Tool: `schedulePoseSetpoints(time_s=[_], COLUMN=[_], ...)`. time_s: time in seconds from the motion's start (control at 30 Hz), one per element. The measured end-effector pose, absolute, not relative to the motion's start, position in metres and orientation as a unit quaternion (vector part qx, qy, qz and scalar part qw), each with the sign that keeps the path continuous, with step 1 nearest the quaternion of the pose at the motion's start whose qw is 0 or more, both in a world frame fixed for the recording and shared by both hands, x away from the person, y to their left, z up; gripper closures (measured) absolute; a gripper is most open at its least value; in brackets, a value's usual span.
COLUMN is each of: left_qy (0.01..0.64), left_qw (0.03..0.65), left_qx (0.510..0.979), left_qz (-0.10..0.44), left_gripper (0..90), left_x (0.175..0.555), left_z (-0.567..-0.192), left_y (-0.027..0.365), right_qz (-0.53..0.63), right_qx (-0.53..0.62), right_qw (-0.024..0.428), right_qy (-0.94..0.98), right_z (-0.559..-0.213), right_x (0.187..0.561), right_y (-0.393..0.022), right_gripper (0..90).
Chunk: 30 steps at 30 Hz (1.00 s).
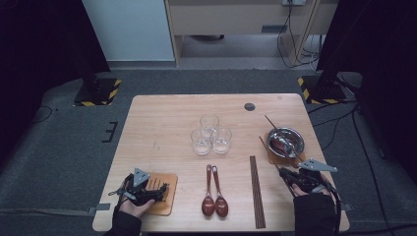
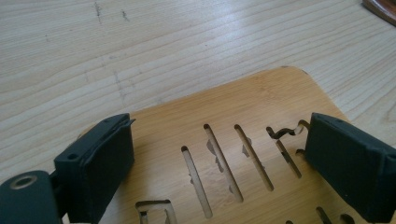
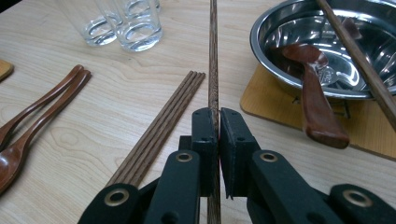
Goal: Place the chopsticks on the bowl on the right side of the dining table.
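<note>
Grey carpet and dark stands surround a pale wooden table [image 1: 162, 123], and starting at the tongs: the right tongs [image 3: 218, 122], low in the middle of their own view, are pressed together on a single dark chopstick [image 3: 213, 56] that runs straight up the frame between the jaws. In the high view these tongs [image 1: 284, 173] sit at the lower right. The left tongs [image 2: 219, 154] stand spread, pinching nothing, jaws either side of a slotted wooden mat [image 2: 243, 121] at the lower left of the table. Just left of the held stick lies a bundle of chopsticks [image 3: 161, 126]; further left are two wooden spoons [image 3: 28, 126], and three glasses [image 3: 123, 23] stand at the upper left. At the upper right a steel bowl [image 3: 280, 28] on its own mat [image 3: 275, 109] holds a spoon [image 3: 313, 88] and another chopstick [image 3: 359, 60]. The grip is thin and near one end, so the stick could pivot or slip, and its far tip could knock the glasses or the bowl rim. No brand, label or writing can be read.
</note>
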<state>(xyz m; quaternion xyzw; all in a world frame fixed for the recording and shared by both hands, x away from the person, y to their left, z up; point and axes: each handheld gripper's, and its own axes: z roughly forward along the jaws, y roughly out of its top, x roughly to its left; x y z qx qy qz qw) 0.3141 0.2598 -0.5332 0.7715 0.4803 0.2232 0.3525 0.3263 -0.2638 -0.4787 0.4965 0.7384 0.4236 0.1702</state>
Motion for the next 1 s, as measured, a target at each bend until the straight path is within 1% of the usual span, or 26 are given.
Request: schedulePoseSetpoints(time_s=[1.0], left_qy=[0.48], left_qw=[0.353], left_qx=[0.771], left_qz=[0.223], left_gripper=[7.2], left_x=[0.314], left_z=[-0.533], left_y=[0.26], right_qz=[0.472], right_qx=[0.487], right_qw=[0.177], right_qy=[0.713], right_z=[-0.443], right_x=[0.33], right_y=[-0.272], right_gripper=[85.2])
